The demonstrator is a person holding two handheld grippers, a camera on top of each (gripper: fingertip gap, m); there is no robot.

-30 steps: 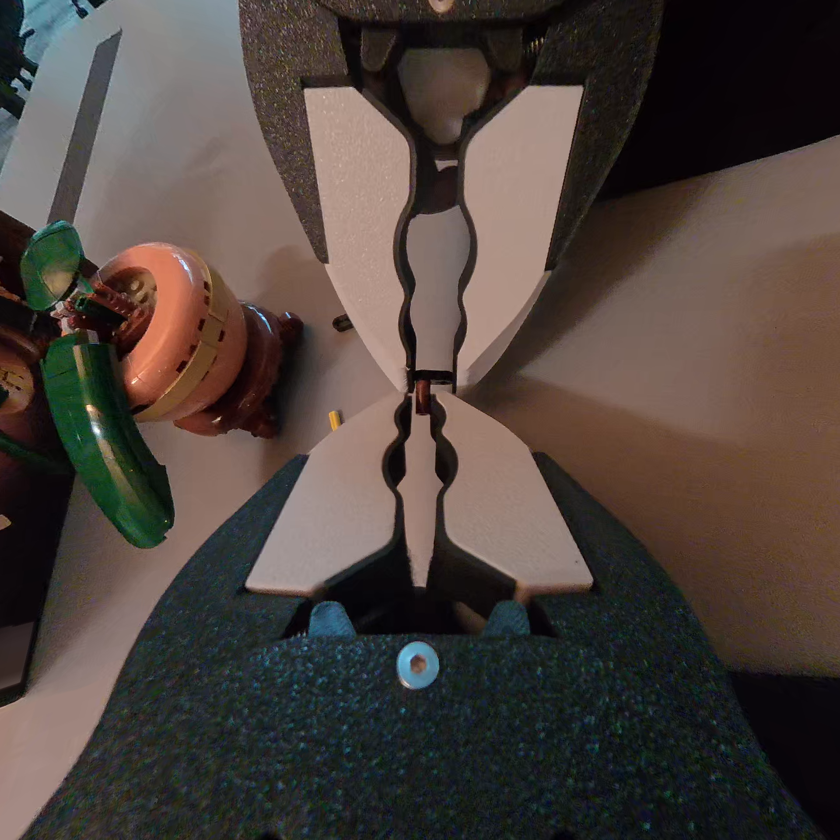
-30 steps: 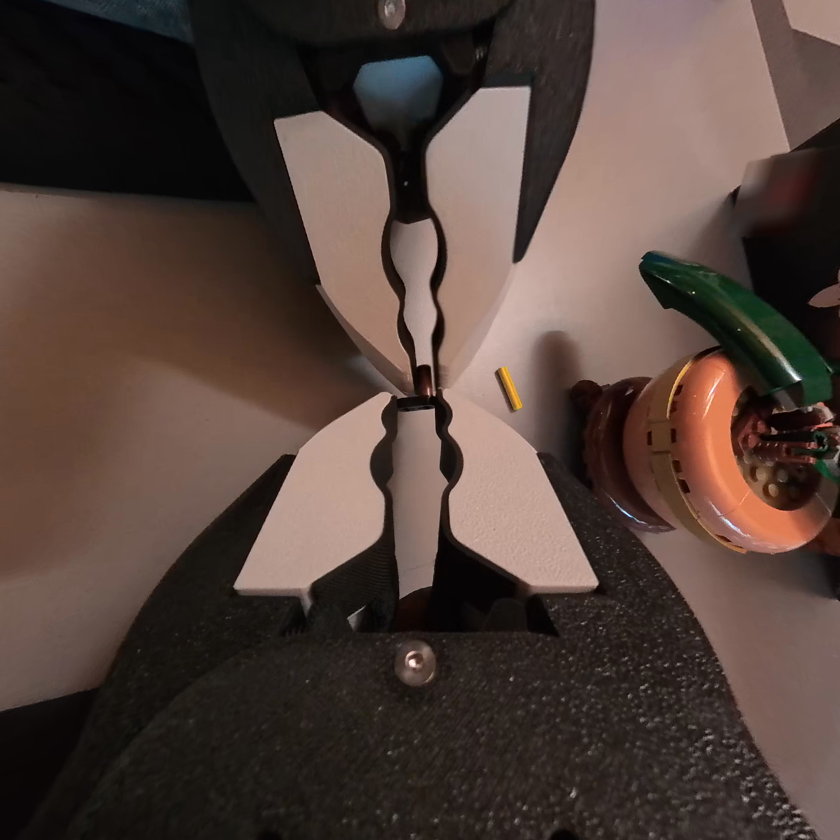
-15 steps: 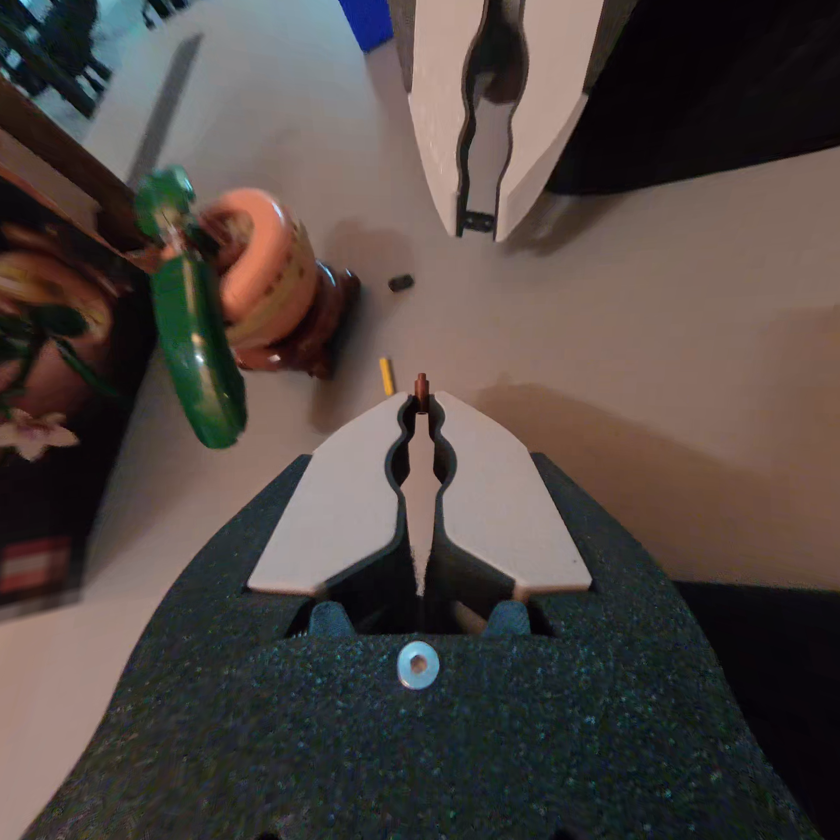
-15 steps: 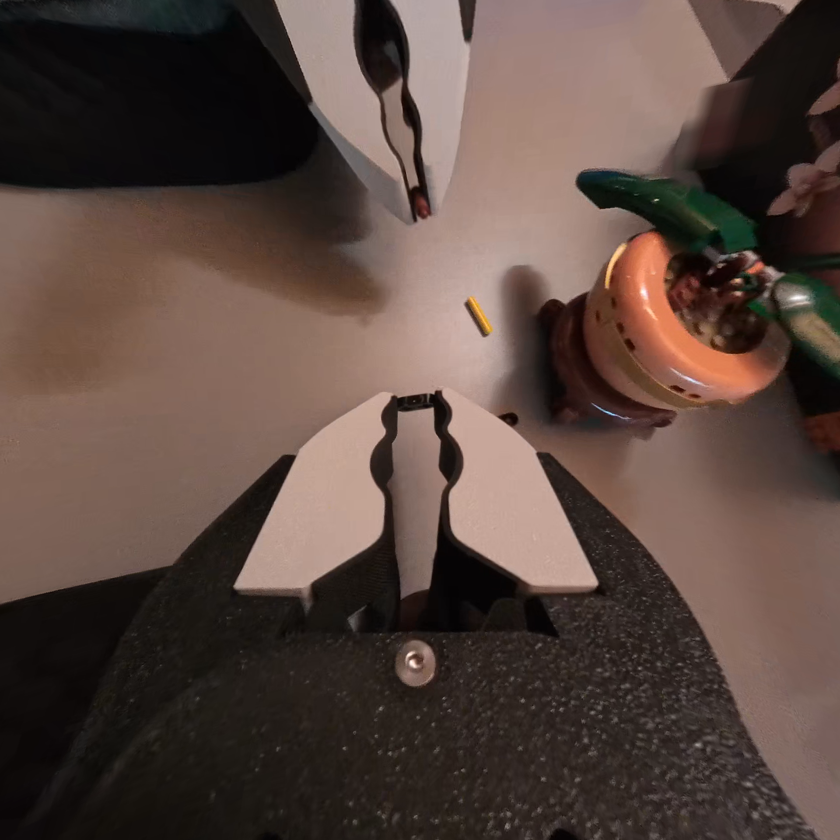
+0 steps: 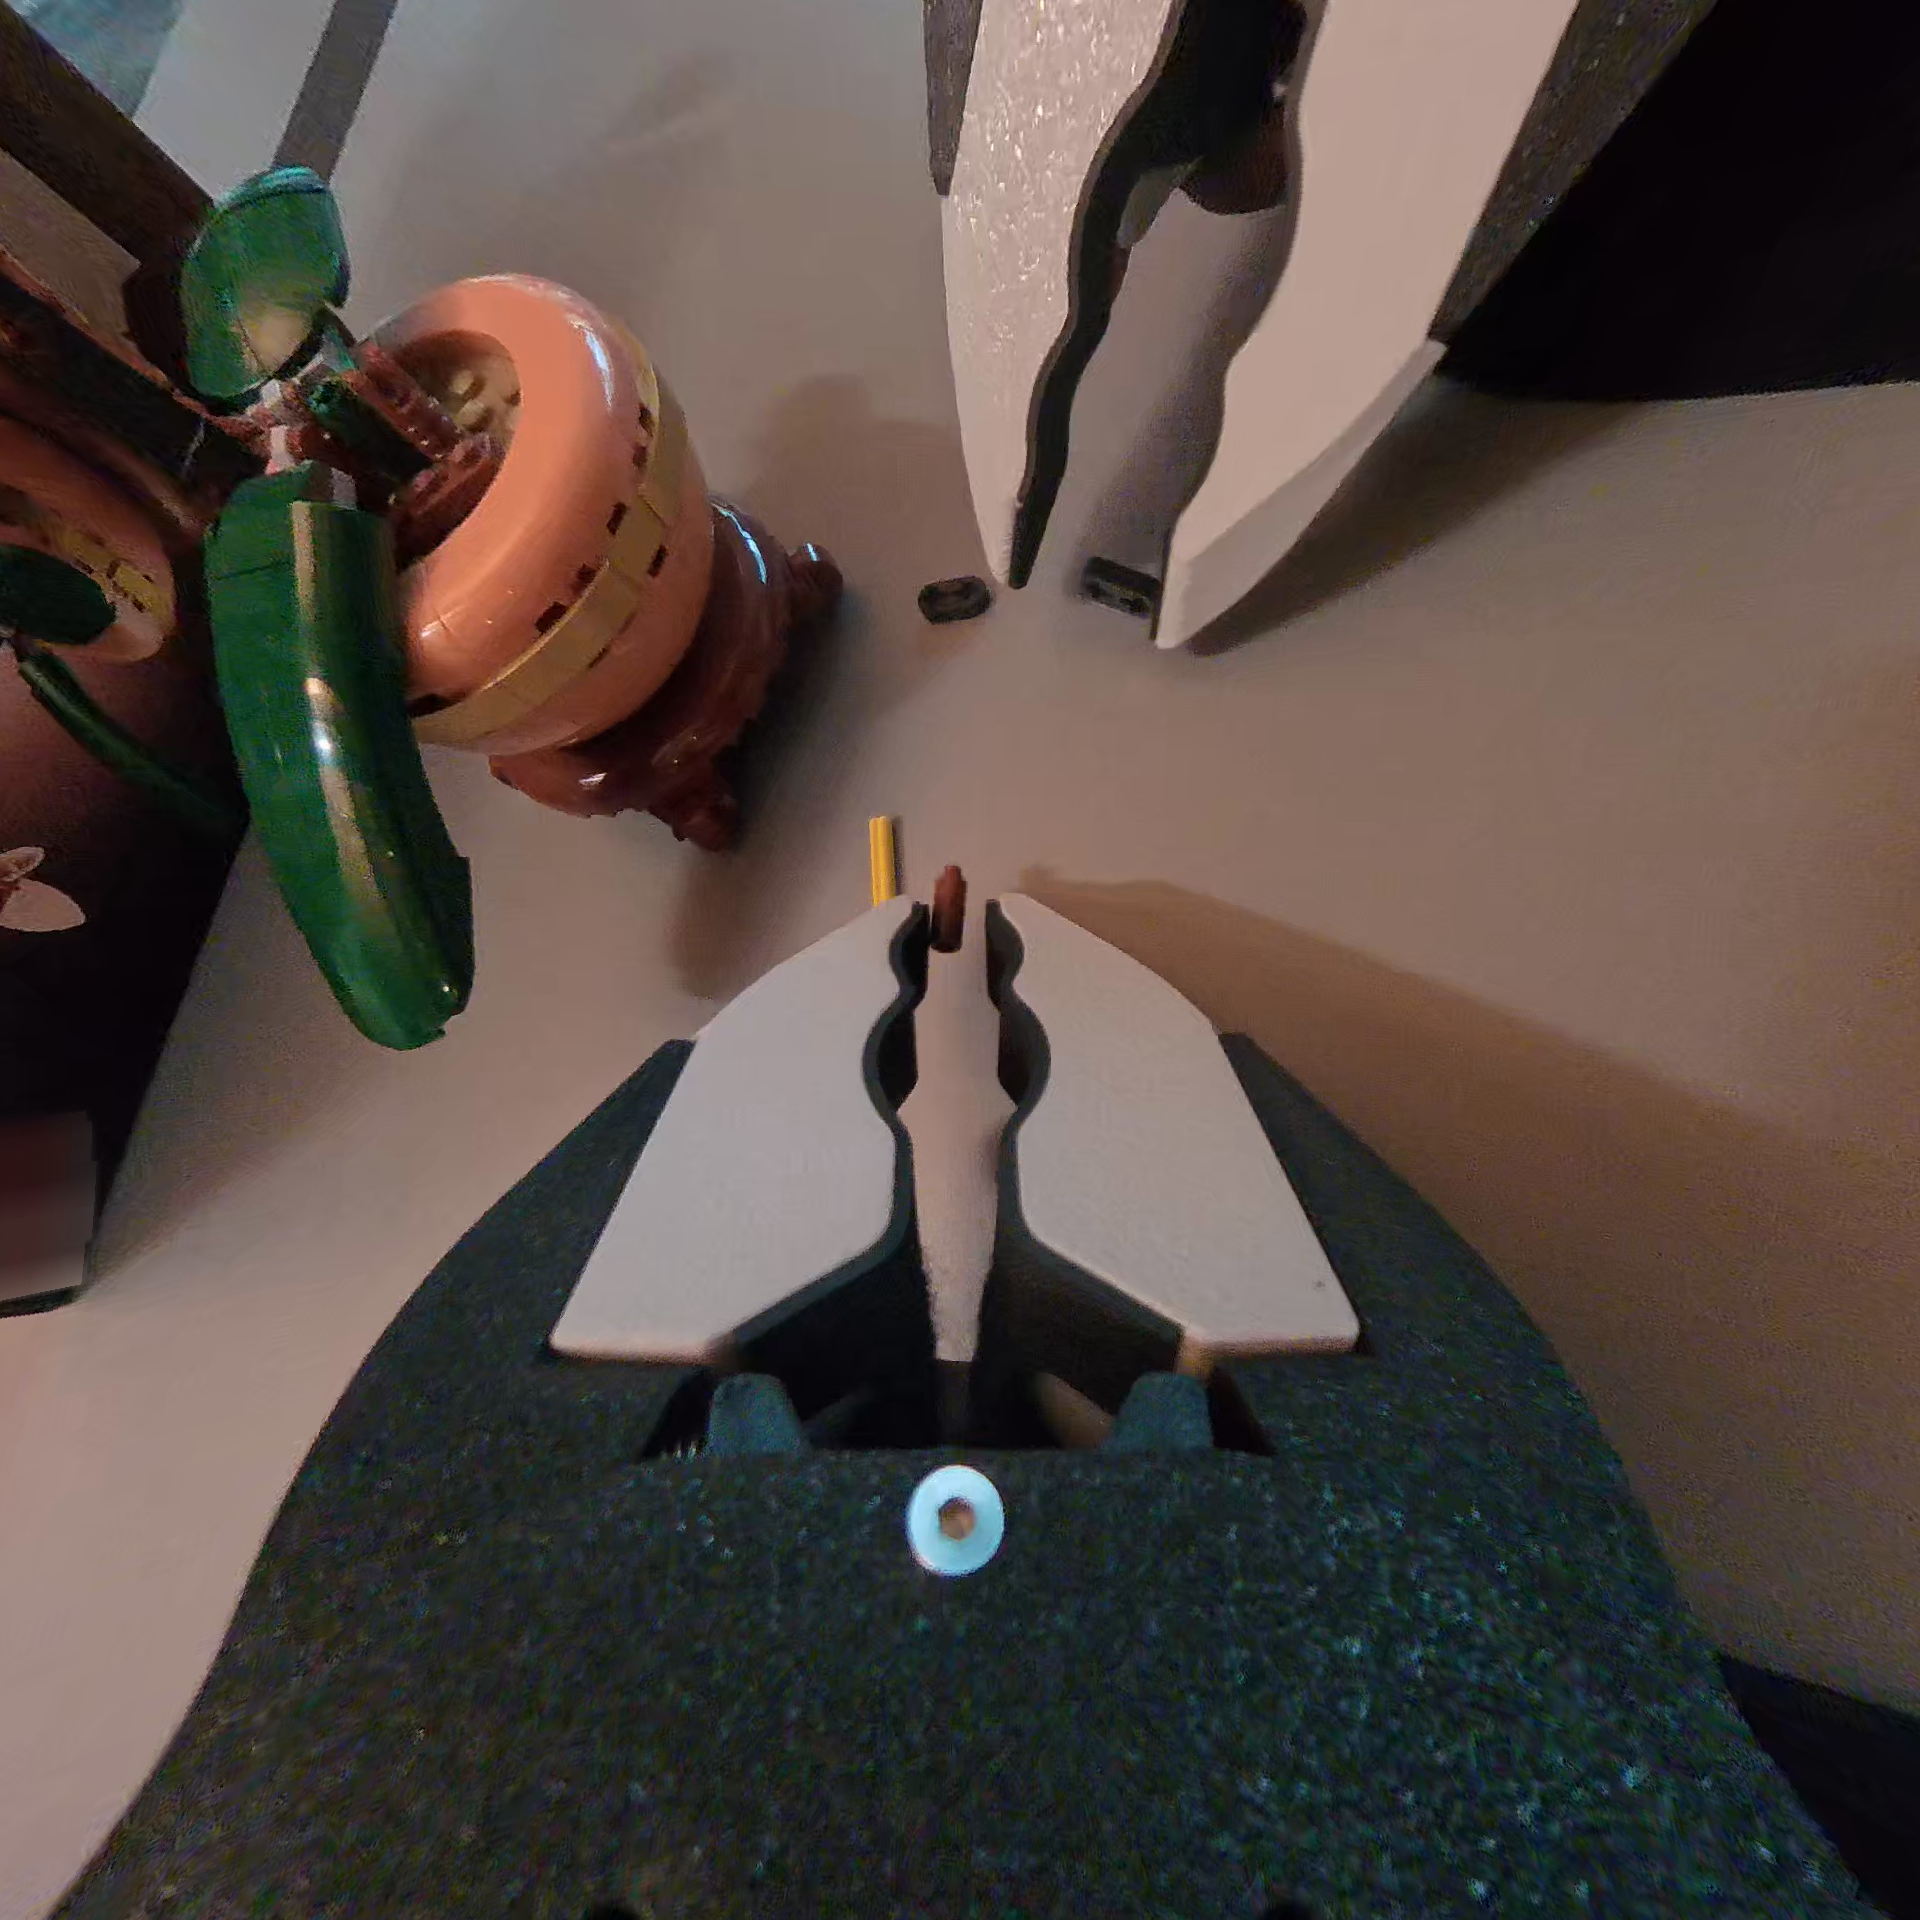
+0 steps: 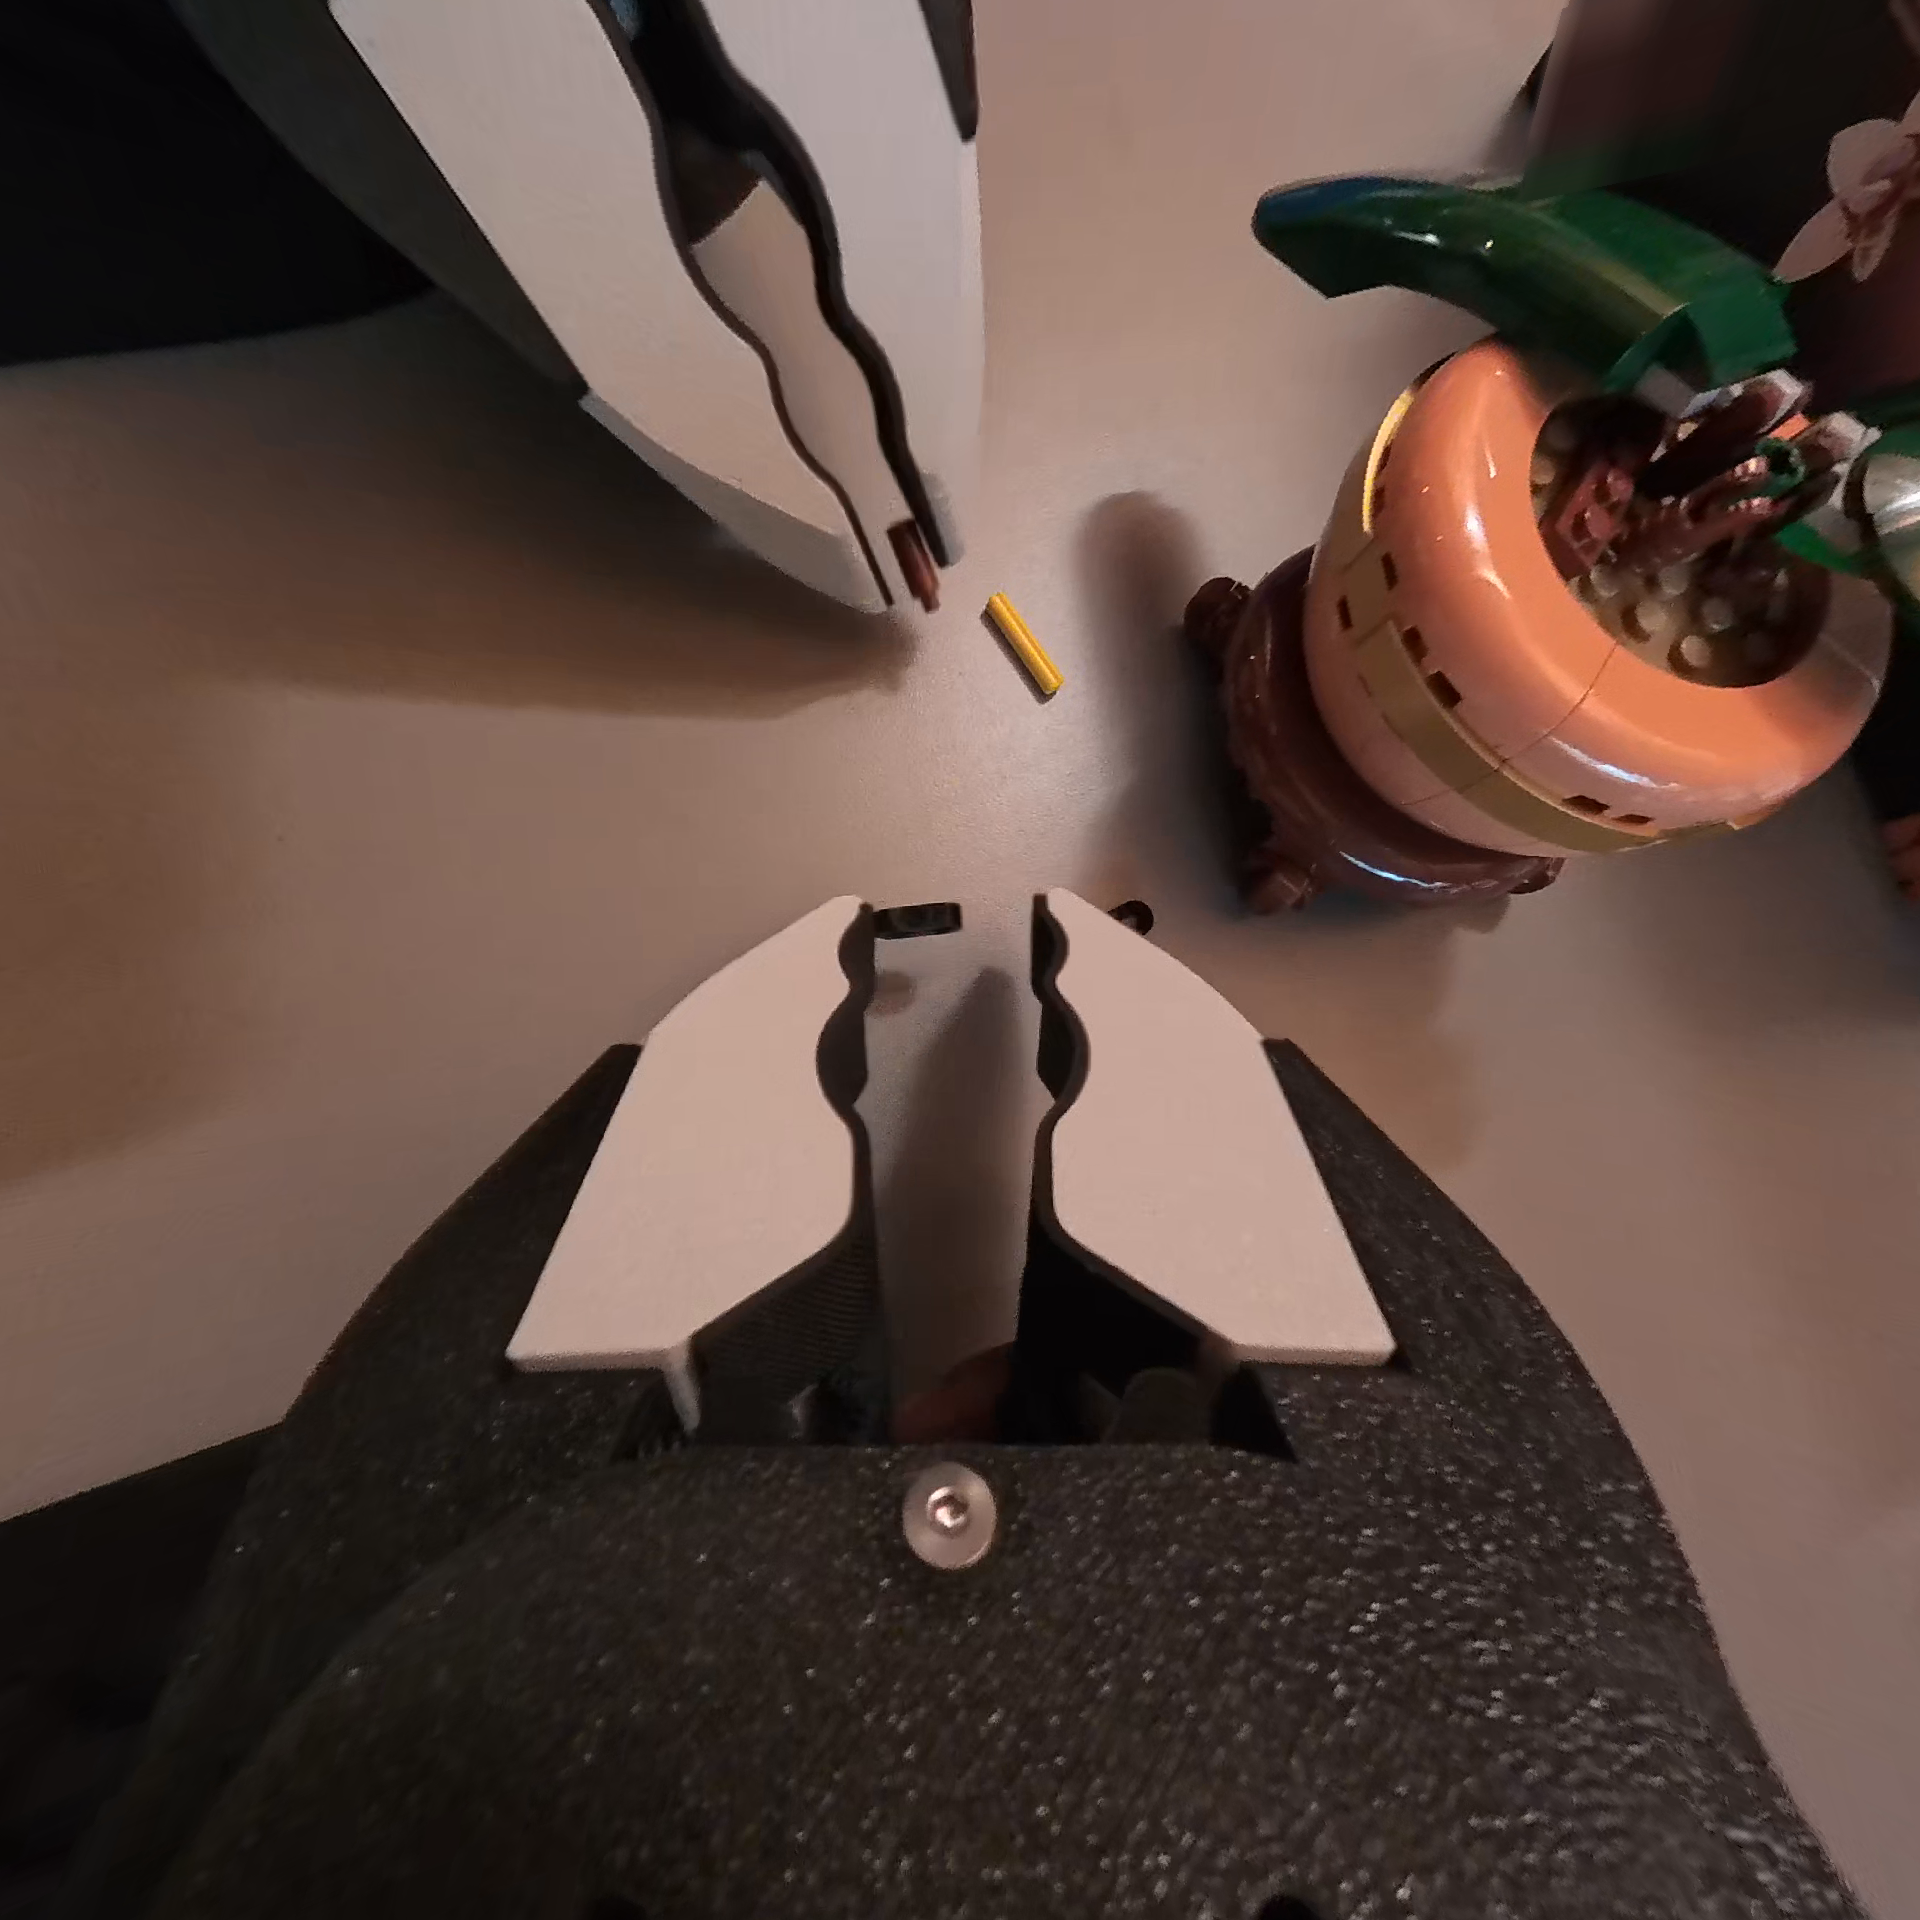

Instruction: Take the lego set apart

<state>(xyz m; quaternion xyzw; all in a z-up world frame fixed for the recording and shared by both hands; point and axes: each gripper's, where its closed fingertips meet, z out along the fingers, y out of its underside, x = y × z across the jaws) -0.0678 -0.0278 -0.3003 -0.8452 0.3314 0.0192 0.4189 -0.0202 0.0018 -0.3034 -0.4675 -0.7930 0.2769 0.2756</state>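
Setting loose bits down looks like the step in hand. From the left: the lego plant pot (image 5: 540,540) stands on the table (image 5: 1455,790); the left gripper (image 5: 948,914), jaws nearly together, pinches a brown peg (image 5: 948,906); the right gripper (image 6: 951,920), jaws apart, has a black piece (image 6: 914,918) by its tip. Next, likely, the peg goes down.

Lego pot (image 6: 1600,665): glossy smooth plastic, pink and tan; green leaf (image 5: 332,748) glossy too. Yellow rod (image 6: 1023,641): smooth plastic. Tabletop (image 5: 1455,831): matt, smooth. Fingers (image 5: 769,1132): matt pale plates, fine grain. Gripper body (image 6: 935,1714): black, rough speckled plastic; shiny metal screw (image 6: 949,1522).
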